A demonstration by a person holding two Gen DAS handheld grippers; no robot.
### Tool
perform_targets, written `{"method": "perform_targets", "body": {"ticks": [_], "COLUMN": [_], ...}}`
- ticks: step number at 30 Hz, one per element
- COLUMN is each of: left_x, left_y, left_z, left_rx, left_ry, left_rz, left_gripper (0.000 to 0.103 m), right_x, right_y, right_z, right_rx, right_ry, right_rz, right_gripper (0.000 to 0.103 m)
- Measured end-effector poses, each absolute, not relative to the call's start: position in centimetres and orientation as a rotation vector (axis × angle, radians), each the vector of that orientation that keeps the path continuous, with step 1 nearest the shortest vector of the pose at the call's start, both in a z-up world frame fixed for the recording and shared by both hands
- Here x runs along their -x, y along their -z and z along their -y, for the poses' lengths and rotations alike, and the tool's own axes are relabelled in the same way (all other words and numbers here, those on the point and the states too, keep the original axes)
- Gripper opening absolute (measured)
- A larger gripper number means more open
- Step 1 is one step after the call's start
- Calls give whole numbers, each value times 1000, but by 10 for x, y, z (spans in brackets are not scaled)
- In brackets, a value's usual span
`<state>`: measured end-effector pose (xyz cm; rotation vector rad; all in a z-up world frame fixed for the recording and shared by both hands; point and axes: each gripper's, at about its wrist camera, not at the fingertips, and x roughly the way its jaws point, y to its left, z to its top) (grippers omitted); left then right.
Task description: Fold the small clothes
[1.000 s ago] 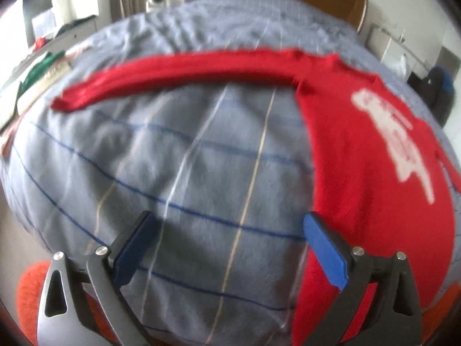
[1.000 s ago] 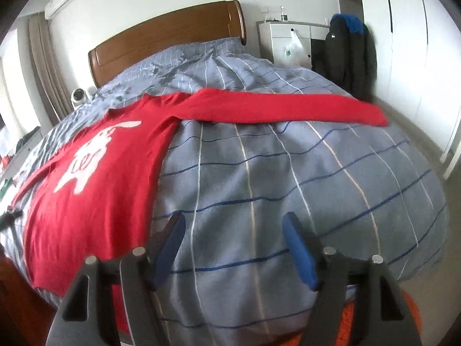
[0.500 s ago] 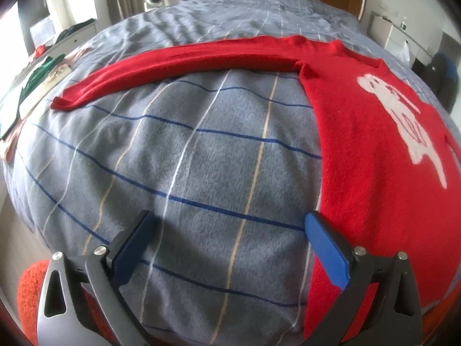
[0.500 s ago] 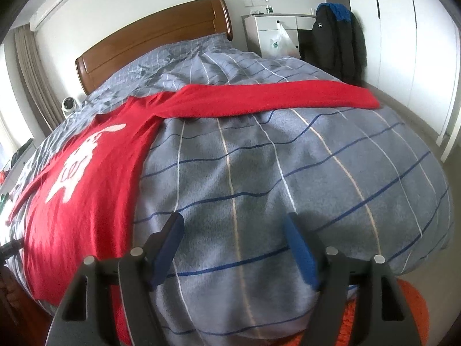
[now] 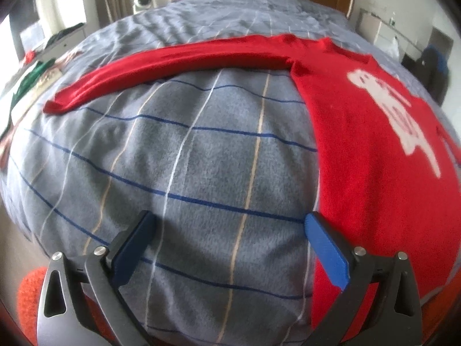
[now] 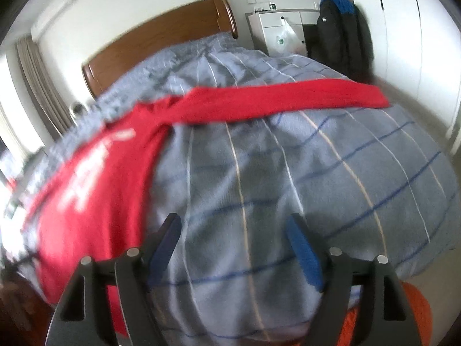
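A red long-sleeved sweater (image 5: 371,150) with a white animal print lies flat on the bed. In the left wrist view its body is at the right and one sleeve (image 5: 161,66) stretches out to the left. In the right wrist view the sweater body (image 6: 95,184) is at the left and the other sleeve (image 6: 288,101) stretches to the right. My left gripper (image 5: 227,230) is open and empty over the bare duvet, just left of the sweater's hem. My right gripper (image 6: 233,230) is open and empty over the duvet, right of the sweater body.
The bed has a grey-blue striped duvet (image 5: 187,173) and a wooden headboard (image 6: 161,43). A white cabinet (image 6: 276,28) and a dark jacket (image 6: 340,34) stand at the far right. A cluttered shelf (image 5: 31,77) runs along the left. An orange rug (image 6: 415,311) lies below.
Both grippers stay open and empty. The right wrist view has swung and closed in on the duvet, now blurred. The left view has shifted slightly; the sweater has not moved.
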<state>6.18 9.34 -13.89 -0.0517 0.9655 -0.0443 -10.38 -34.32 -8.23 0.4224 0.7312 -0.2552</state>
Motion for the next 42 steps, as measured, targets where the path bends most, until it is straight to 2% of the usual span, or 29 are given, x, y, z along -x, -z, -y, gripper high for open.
{"method": "perform_targets", "body": {"ticks": [6, 13, 17, 21, 22, 25, 28, 32, 37, 42], "left_x": [-60, -59, -59, -60, -60, -60, -61, -63, -67, -65], "left_y": [134, 136, 137, 138, 138, 138, 138, 138, 137, 136], "left_z": [-100, -94, -93, -92, -92, -92, -91, -92, -97, -99], "left_rx": [112, 76, 64, 57, 57, 58, 62, 78, 113, 122], "left_ry": [50, 33, 28, 19, 18, 19, 19, 22, 29, 39], "left_rz": [-945, -936, -933, -931, -931, -931, -932, -933, -930, -925], "left_gripper": [103, 103, 103, 103, 103, 103, 103, 103, 103, 103], "right_x": [105, 101, 90, 71, 69, 58, 47, 6, -71, -148], "right_y": [57, 100, 107, 108, 108, 108, 88, 30, -47, -71], "right_z": [455, 556, 571, 575, 576, 575, 563, 524, 416, 280], "right_rx": [-749, -1136, -1199, -1167, -1153, -1076, -954, -764, -597, -476], "right_ry": [312, 387, 350, 349, 360, 404, 453, 349, 52, -185], "right_rz": [-624, -575, -522, -545, -563, -641, -647, -610, -596, -646], "right_gripper": [75, 63, 54, 47, 39, 4, 4, 4, 4, 4]}}
